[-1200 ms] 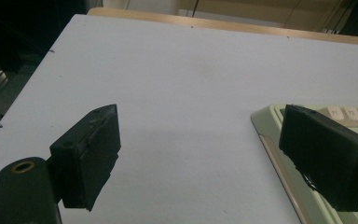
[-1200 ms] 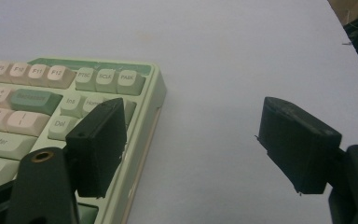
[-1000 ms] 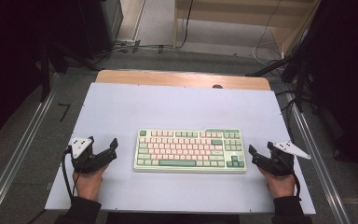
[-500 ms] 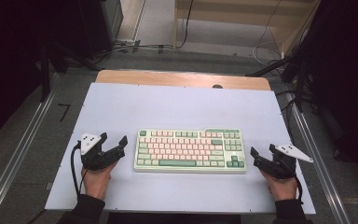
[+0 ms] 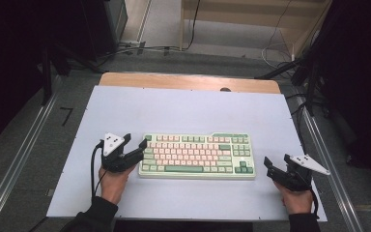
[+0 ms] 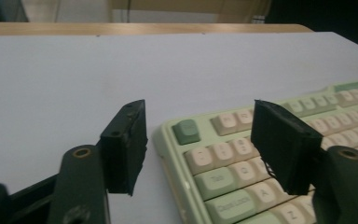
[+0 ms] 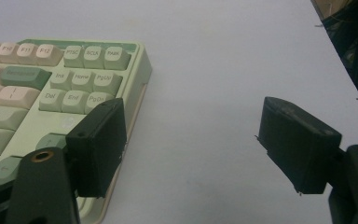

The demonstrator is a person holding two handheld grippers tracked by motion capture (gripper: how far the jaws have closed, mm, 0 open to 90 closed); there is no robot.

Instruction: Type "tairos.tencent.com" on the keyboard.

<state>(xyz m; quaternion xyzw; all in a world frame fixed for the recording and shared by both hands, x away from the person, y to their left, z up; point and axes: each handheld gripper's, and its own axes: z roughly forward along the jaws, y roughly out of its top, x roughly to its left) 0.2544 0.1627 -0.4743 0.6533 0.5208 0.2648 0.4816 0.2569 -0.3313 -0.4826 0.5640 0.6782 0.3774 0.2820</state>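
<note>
A pale green keyboard (image 5: pixel 198 154) with cream and dark green keys lies flat in the near middle of the white table (image 5: pixel 183 111). My left gripper (image 5: pixel 136 145) is open at the keyboard's left end; in the left gripper view its jaws straddle the keyboard's (image 6: pixel 261 154) upper-left corner, one jaw over the keys, the other off the edge. My right gripper (image 5: pixel 276 166) is open just right of the keyboard's right end. In the right gripper view the keyboard's (image 7: pixel 51 84) right edge sits by the left jaw, bare table between the jaws.
A wooden strip (image 5: pixel 188 82) runs along the table's far edge. Metal rails (image 5: pixel 19 164) flank the table on both sides. Cables (image 5: pixel 270 48) and dark stands lie on the floor beyond. The person's hands (image 5: pixel 111 186) enter from the bottom.
My left gripper has moved right, from beside the keyboard to its left end, jaws now around the corner. The right gripper has barely shifted.
</note>
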